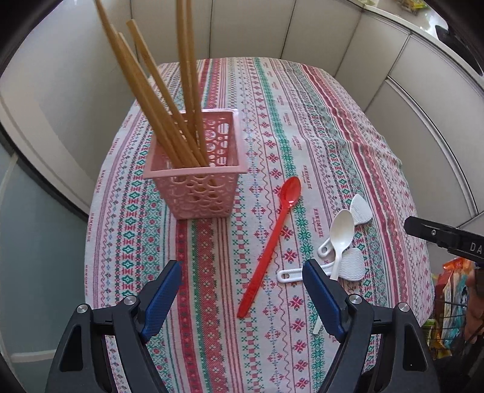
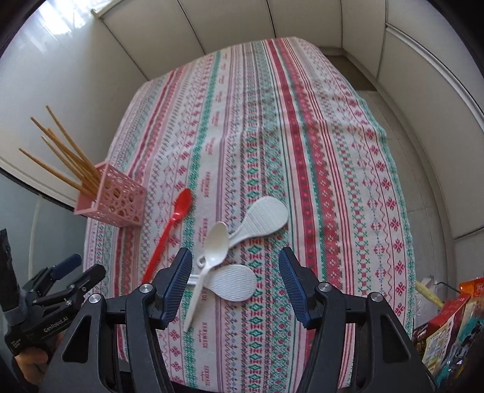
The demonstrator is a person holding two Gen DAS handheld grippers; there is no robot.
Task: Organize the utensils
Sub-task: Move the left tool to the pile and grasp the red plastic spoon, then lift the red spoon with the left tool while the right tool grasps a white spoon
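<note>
A pink perforated basket [image 1: 196, 184] stands on the patterned tablecloth [image 1: 302, 105] and holds several wooden chopsticks [image 1: 157, 99]. It also shows at the left in the right wrist view [image 2: 113, 204]. A red spoon [image 1: 269, 241] lies flat to its right, also seen in the right wrist view [image 2: 168, 234]. A white spoon [image 2: 208, 260] lies across two white rice paddles [image 2: 260, 219] [image 2: 233, 281]. My left gripper [image 1: 242, 269] is open and empty above the red spoon's handle. My right gripper [image 2: 236, 258] is open and empty above the white utensils.
The table [image 2: 302, 90] stands against pale panelled walls [image 2: 332, 21]. Colourful boxes and packets [image 2: 447, 326] sit off the table's right edge. The left gripper [image 2: 65, 281] shows at the lower left of the right wrist view.
</note>
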